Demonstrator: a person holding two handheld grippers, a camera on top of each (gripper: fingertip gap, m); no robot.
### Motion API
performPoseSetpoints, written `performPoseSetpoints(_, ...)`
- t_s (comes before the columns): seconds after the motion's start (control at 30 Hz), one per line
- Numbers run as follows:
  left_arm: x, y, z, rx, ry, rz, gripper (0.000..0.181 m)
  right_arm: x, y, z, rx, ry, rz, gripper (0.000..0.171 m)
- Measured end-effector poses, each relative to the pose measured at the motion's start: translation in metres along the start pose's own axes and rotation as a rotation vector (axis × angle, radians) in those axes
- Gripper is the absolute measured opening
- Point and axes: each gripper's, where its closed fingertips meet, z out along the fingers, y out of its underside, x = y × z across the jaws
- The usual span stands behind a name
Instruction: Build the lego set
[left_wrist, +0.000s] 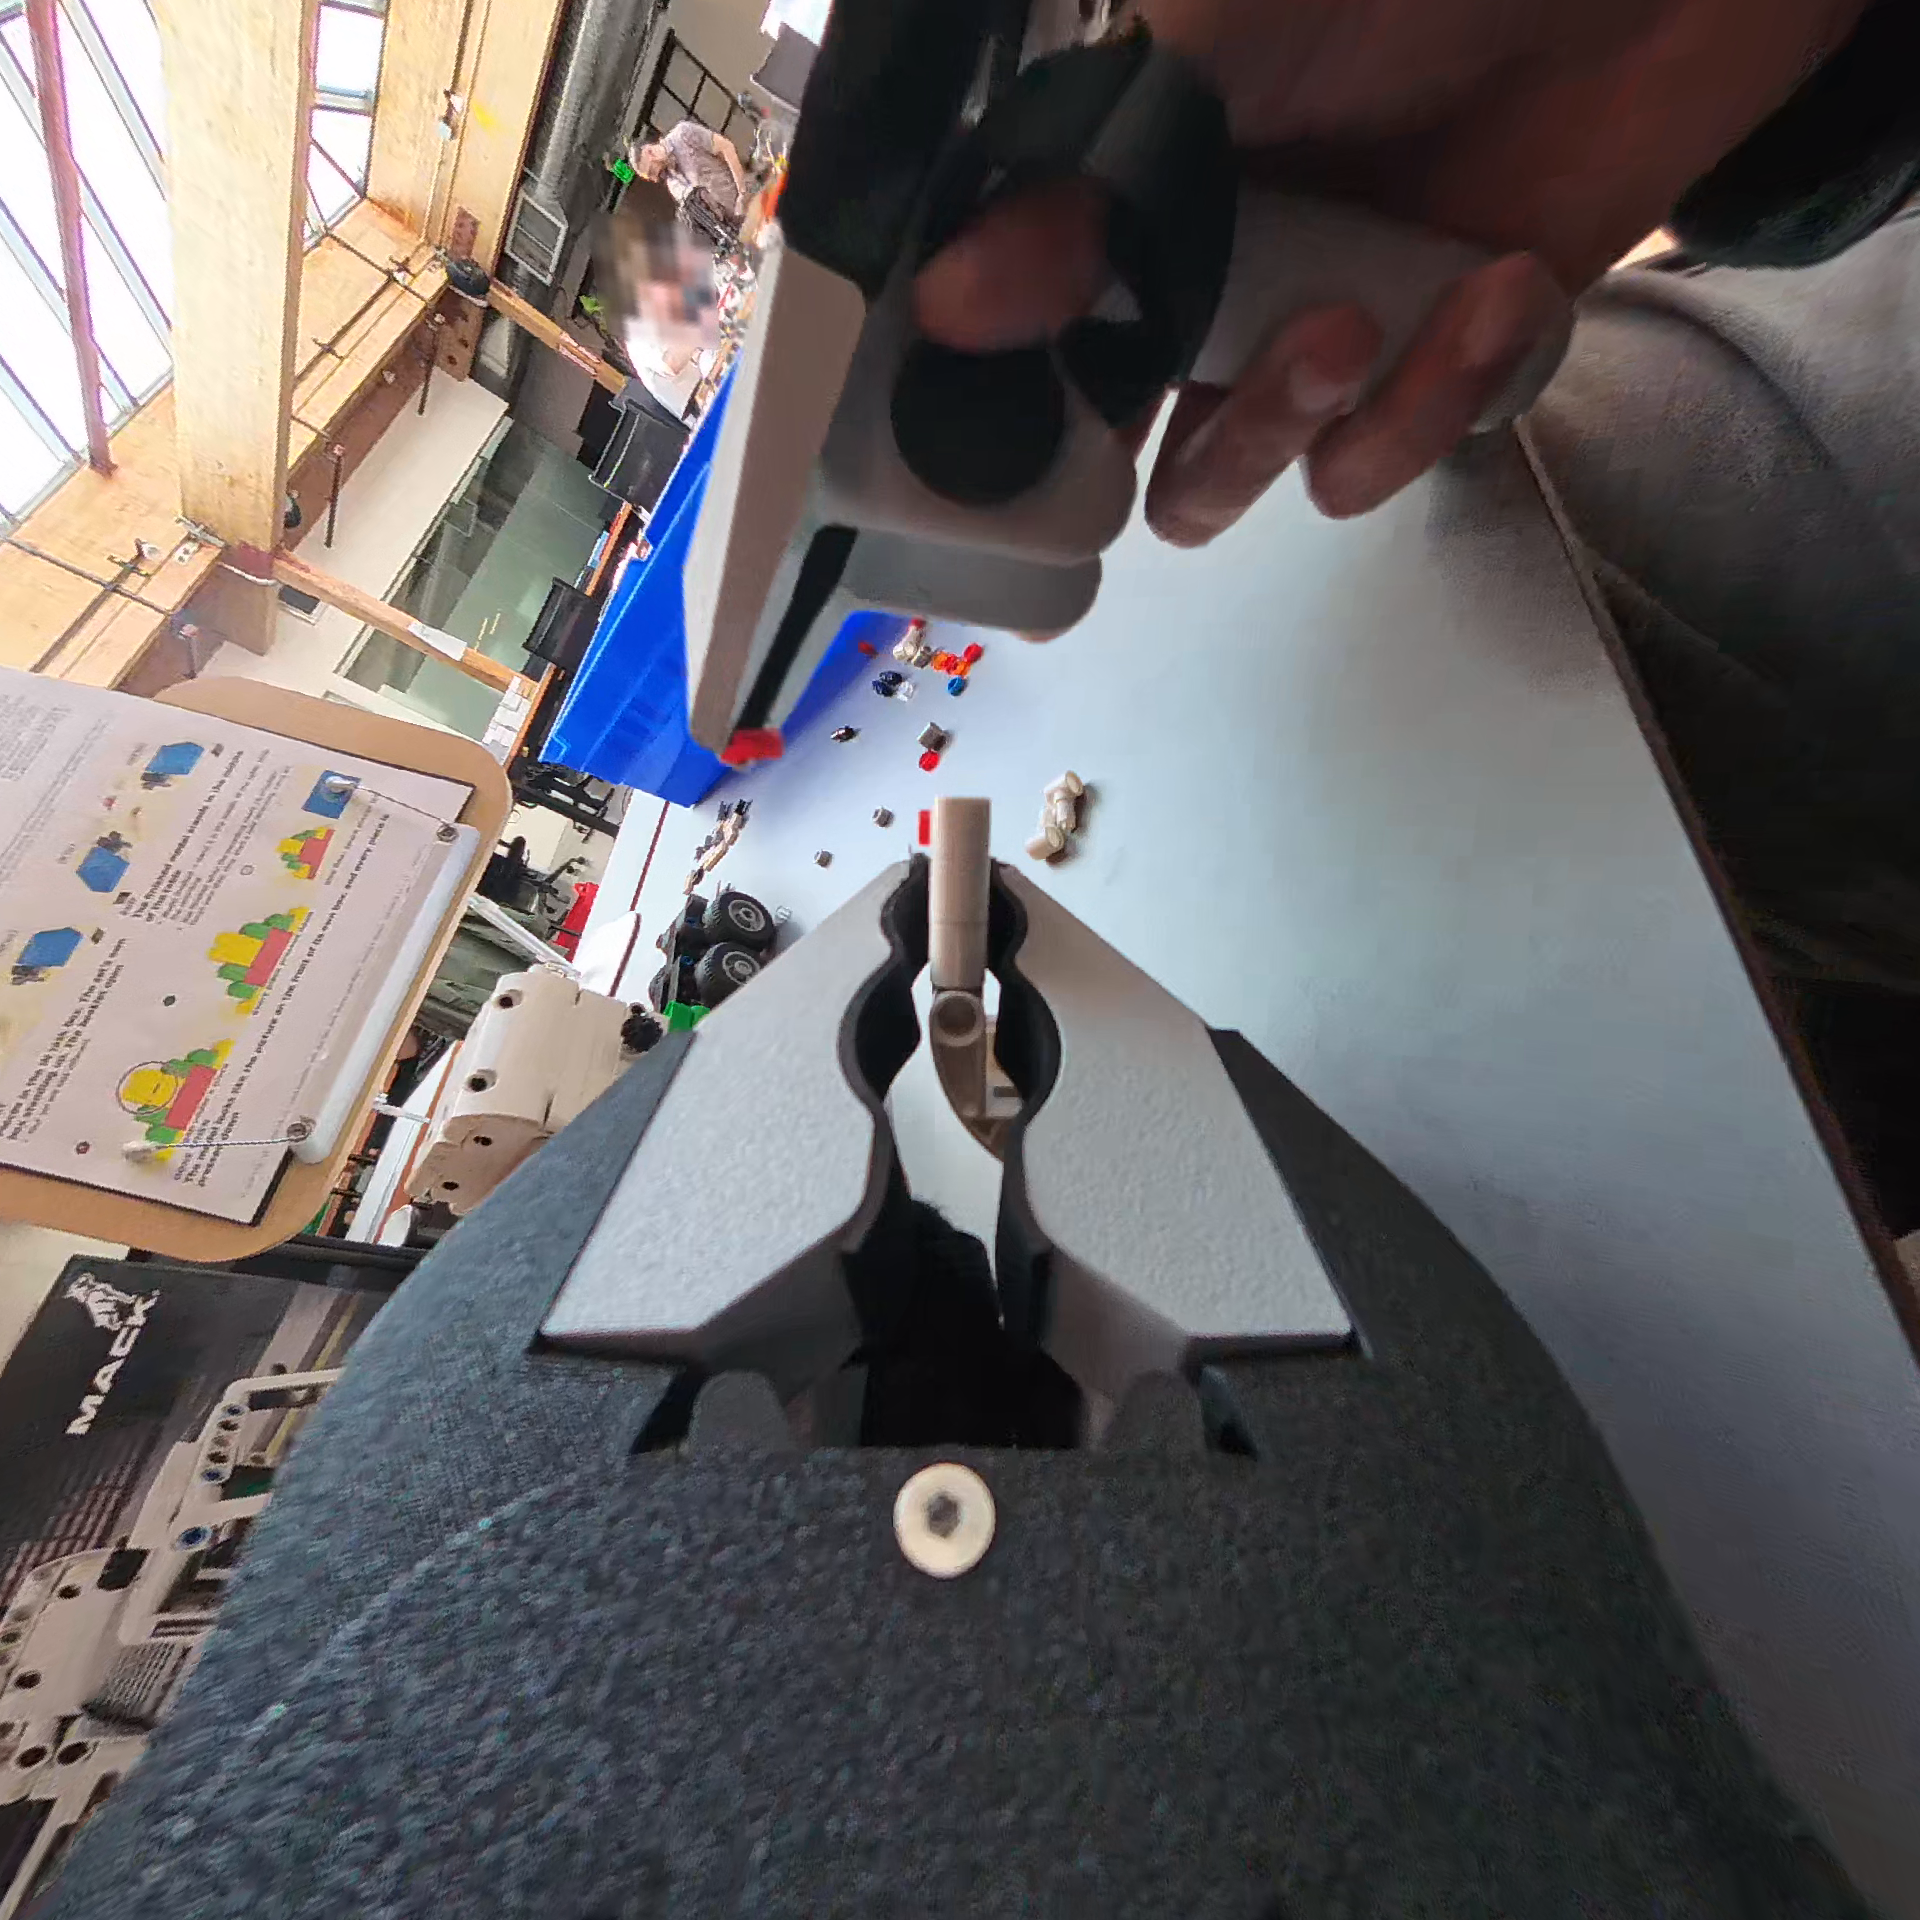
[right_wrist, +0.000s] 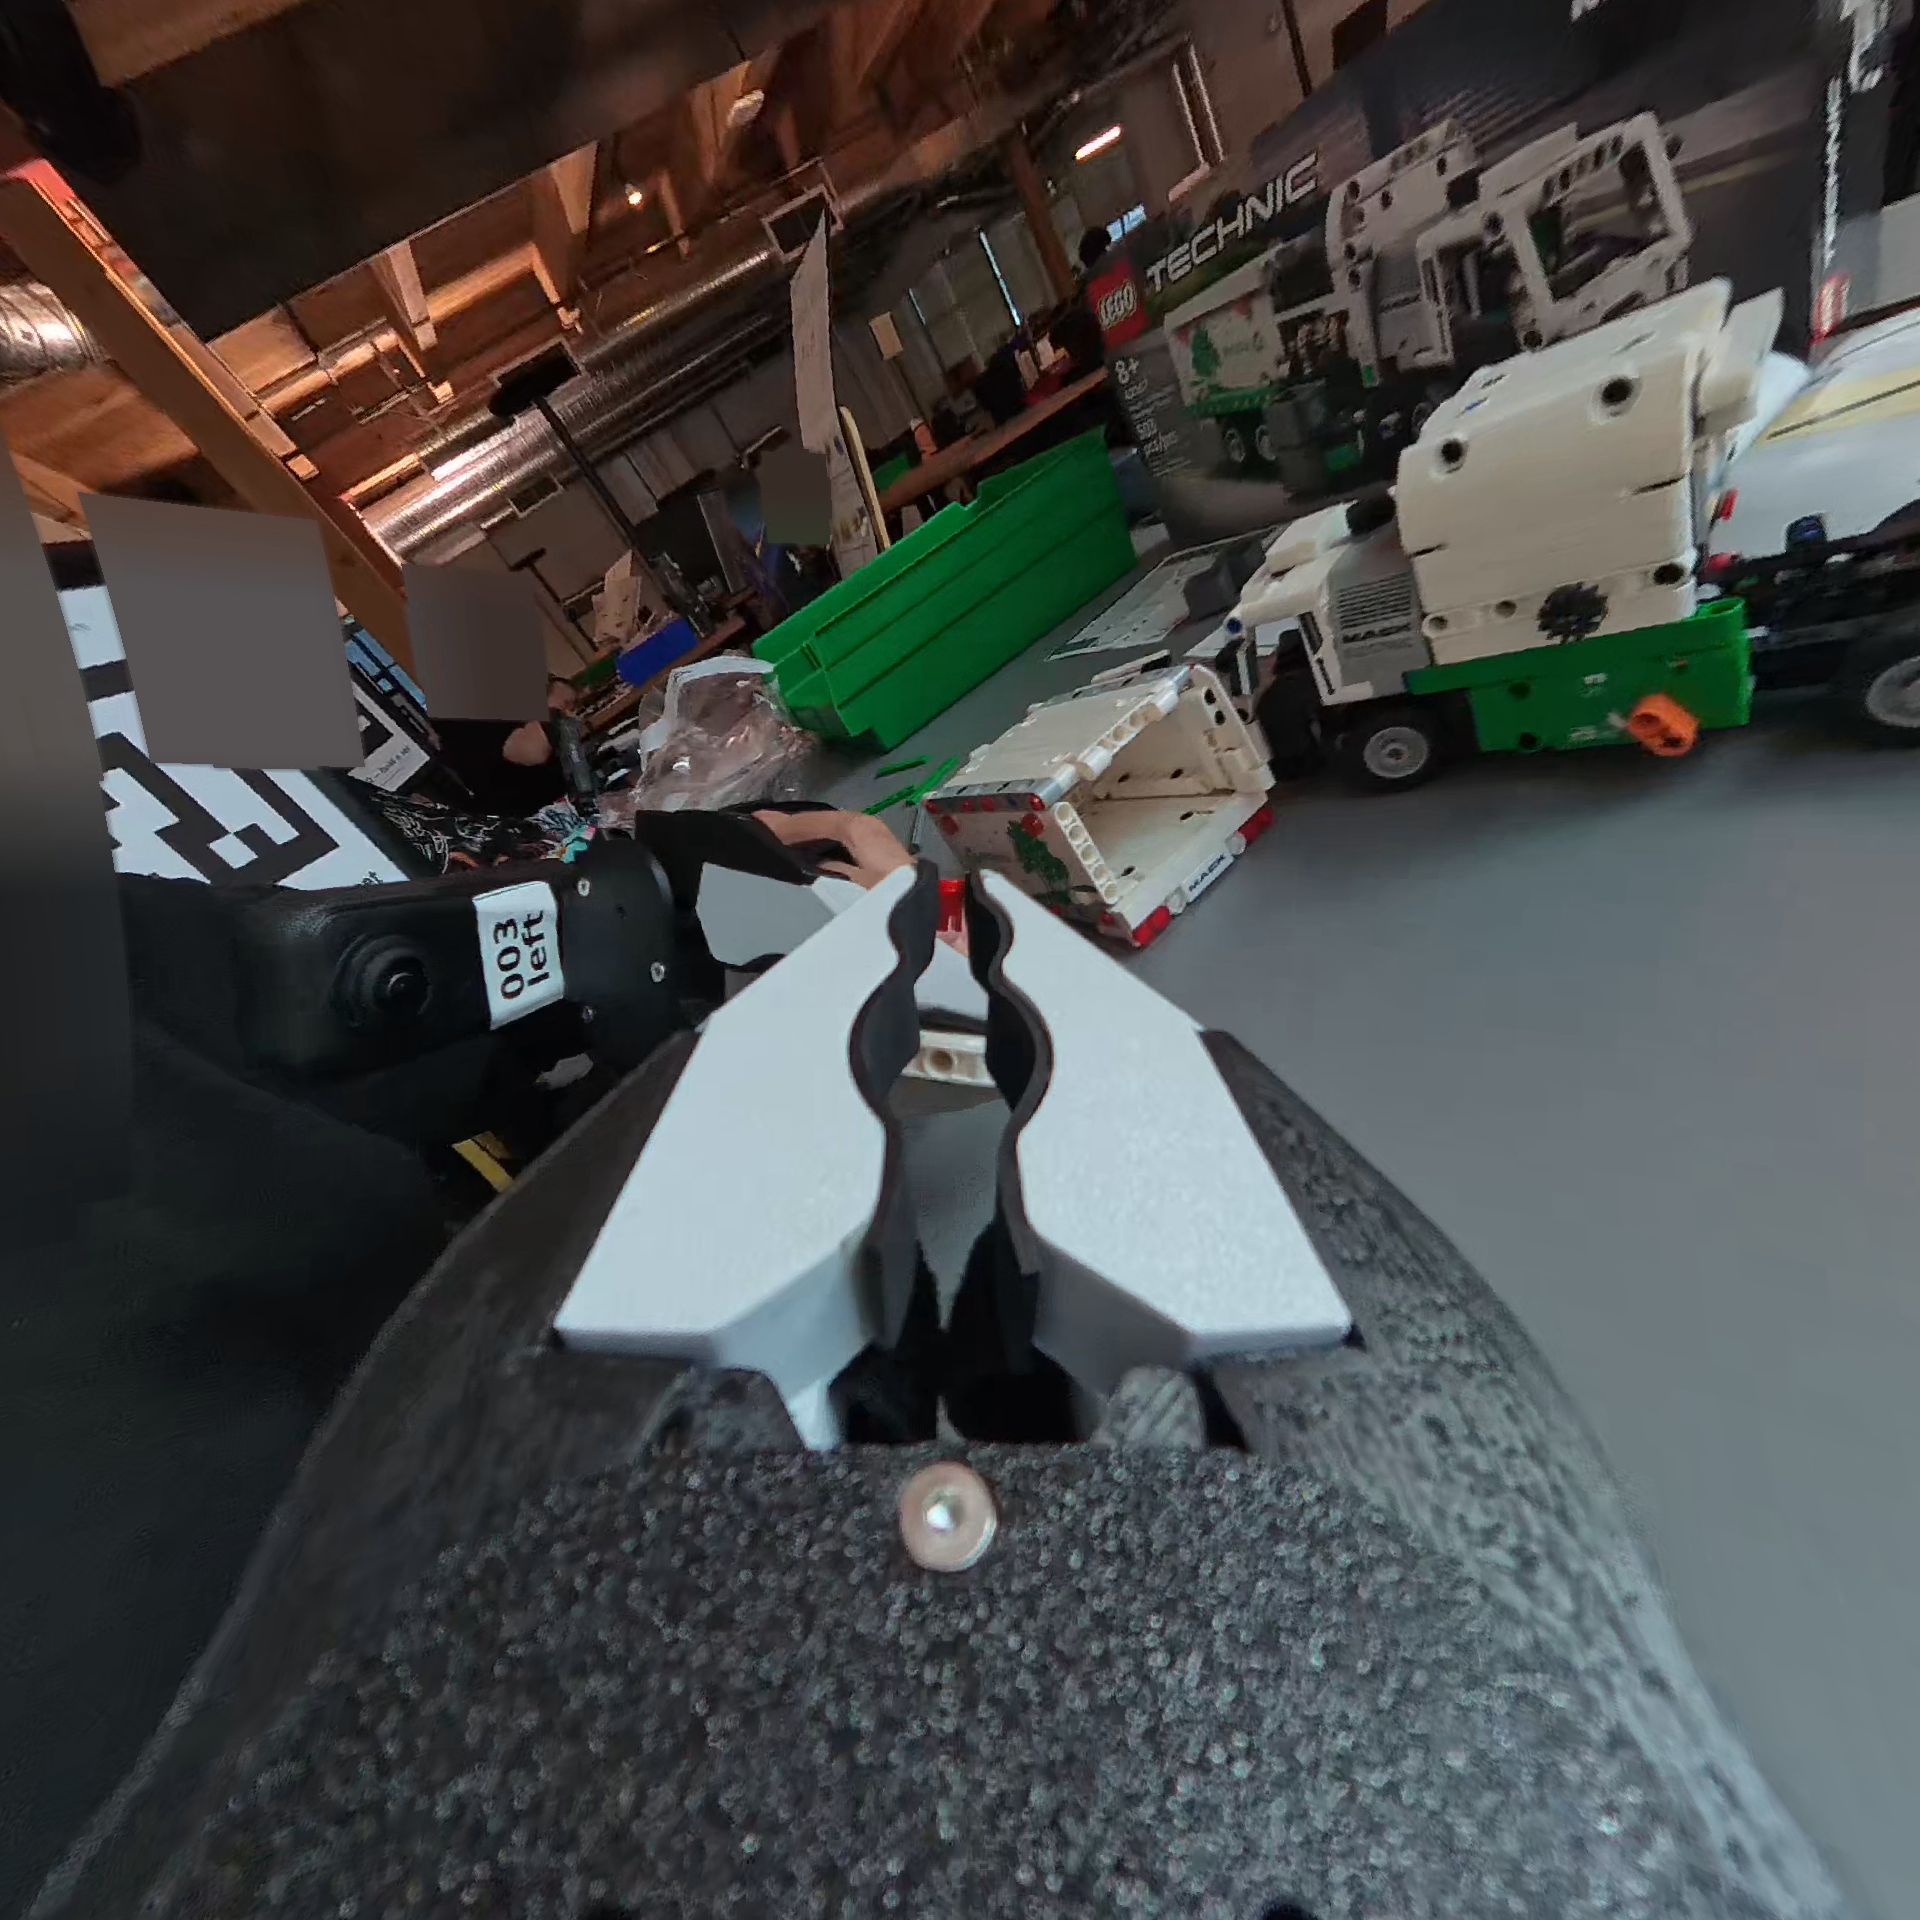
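Left gripper (left_wrist: 958, 883) clenched on a light grey Technic beam (left_wrist: 960, 894), tip poking out past the fingertips, a bent grey connector (left_wrist: 961, 1049) hanging behind it in the gap. Right gripper (right_wrist: 945, 904) pinching a small red pin (right_wrist: 951, 902) at the very tips; same red piece (left_wrist: 752, 744) seen at its tip from the left wrist view, held above the table (left_wrist: 1351, 883), near the beam but not touching.

Risks, judged: shallow tip grip on the pin could let it pop out or twist when pushed into a hole; beam could rotate in the soft pads under side load; misaligned push would jam it.

Loose small parts (left_wrist: 935, 665) scattered further along the table. Half-built white and green truck (right_wrist: 1538, 582) and detached white body (right_wrist: 1112, 790) well apart from the grippers.

Printed box (right_wrist: 1351, 260), instruction sheet (left_wrist: 187, 935) and a label on the left gripper all carry writing; not transcribed.
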Motion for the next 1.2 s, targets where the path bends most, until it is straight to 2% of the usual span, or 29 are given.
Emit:
performPoseSetpoints(0.13,-0.006,-0.002,-0.003,0.004,-0.021,-0.016,0.005,0.006,0.011,0.003,-0.032,0.070,-0.010,0.003)
performPoseSetpoints(0.53,-0.012,0.004,-0.004,-0.029,-0.064,0.020,0.005,0.008,0.020,0.008,-0.085,0.064,0.037,0.003)
performPoseSetpoints(0.9,-0.007,0.012,-0.002,-0.055,-0.031,0.006,0.005,0.013,0.029,0.011,-0.163,0.089,0.002,0.003)
performPoseSetpoints(1.2,-0.007,0.013,-0.002,-0.058,-0.019,-0.020,0.005,0.017,0.031,0.009,-0.160,0.126,0.002,0.002)
